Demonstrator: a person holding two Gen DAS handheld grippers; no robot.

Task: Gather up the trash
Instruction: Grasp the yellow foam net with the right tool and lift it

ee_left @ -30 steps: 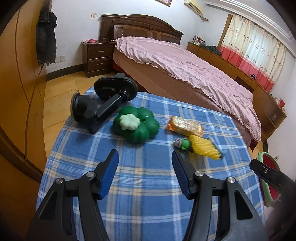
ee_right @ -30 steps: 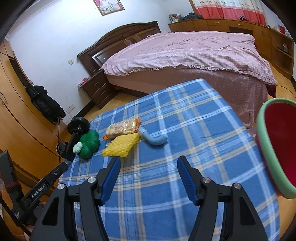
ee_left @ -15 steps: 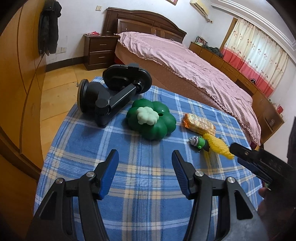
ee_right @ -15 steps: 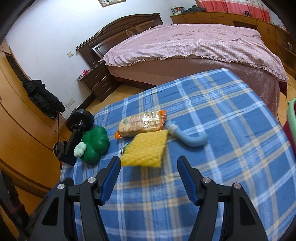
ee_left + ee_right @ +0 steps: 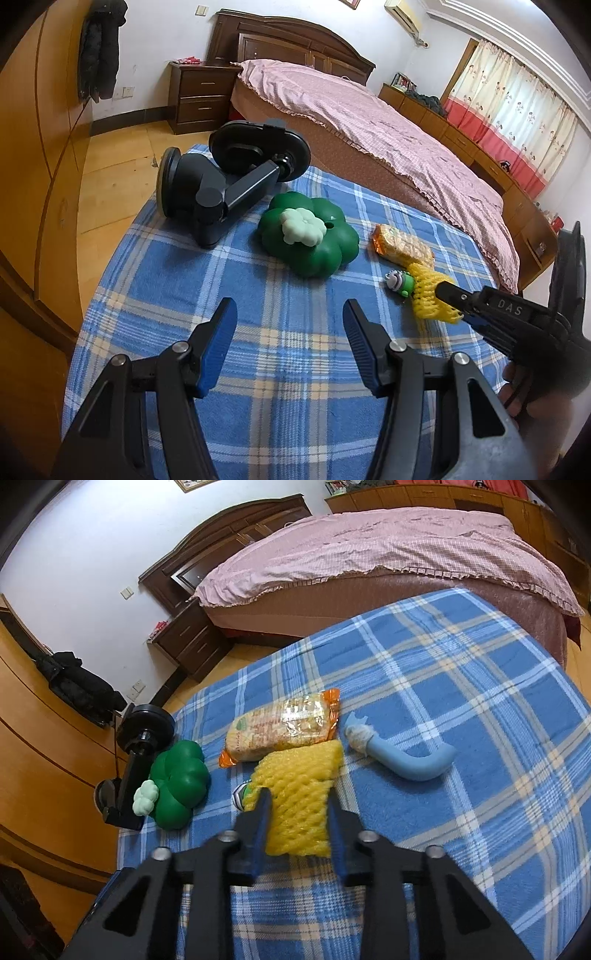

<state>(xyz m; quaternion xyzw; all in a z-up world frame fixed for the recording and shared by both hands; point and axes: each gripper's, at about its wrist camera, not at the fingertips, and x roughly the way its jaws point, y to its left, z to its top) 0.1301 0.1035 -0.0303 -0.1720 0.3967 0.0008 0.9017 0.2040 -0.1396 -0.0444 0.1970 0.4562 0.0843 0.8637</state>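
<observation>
The tabletop (image 5: 461,672) carries six things — one yellow foam net (image 5: 299,805), one snack packet (image 5: 284,727), one blue tube (image 5: 410,760), one green clover-shaped toy (image 5: 310,236), one small green figure (image 5: 400,282), one black phone mount (image 5: 221,181).

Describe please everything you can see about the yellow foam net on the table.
The yellow foam net is a soft sleeve of open mesh, flattened and roughly rectangular. It lies on the blue checked tablecloth. Its far edge touches the snack packet, and a small green toy sits beside it. The right gripper has just been closing, and its fingers now press the net's near end from both sides.
</observation>
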